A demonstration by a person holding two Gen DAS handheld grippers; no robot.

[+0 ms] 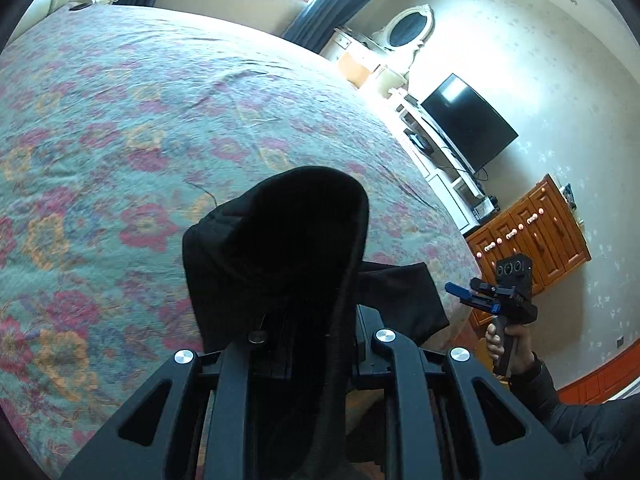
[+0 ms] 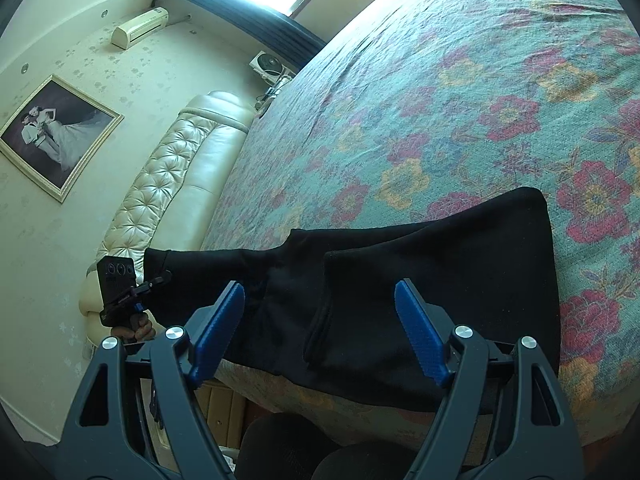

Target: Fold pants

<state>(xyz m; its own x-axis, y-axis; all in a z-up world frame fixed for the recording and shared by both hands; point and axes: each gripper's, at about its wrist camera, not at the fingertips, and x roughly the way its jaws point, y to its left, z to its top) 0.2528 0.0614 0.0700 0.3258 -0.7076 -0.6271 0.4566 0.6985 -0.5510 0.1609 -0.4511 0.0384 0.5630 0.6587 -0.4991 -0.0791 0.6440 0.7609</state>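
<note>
Black pants (image 2: 440,280) lie partly folded on the flowered bedspread near the bed's near edge. My left gripper (image 1: 304,320) is shut on one end of the pants (image 1: 280,248) and holds it lifted, so the cloth drapes over its fingers and hides them. In the right wrist view the left gripper (image 2: 154,280) holds the pants' left end above the bed edge. My right gripper (image 2: 320,328) is open and empty, its blue pads (image 2: 420,332) apart above the folded part. In the left wrist view the right gripper (image 1: 460,294) hovers off the bed corner.
The flowered bedspread (image 1: 120,140) covers a wide bed. A cream tufted headboard (image 2: 172,184) stands at one side. A TV (image 1: 468,124), white shelves and a wooden dresser (image 1: 532,232) stand along the wall past the bed. The person's knees (image 2: 320,452) are below the bed edge.
</note>
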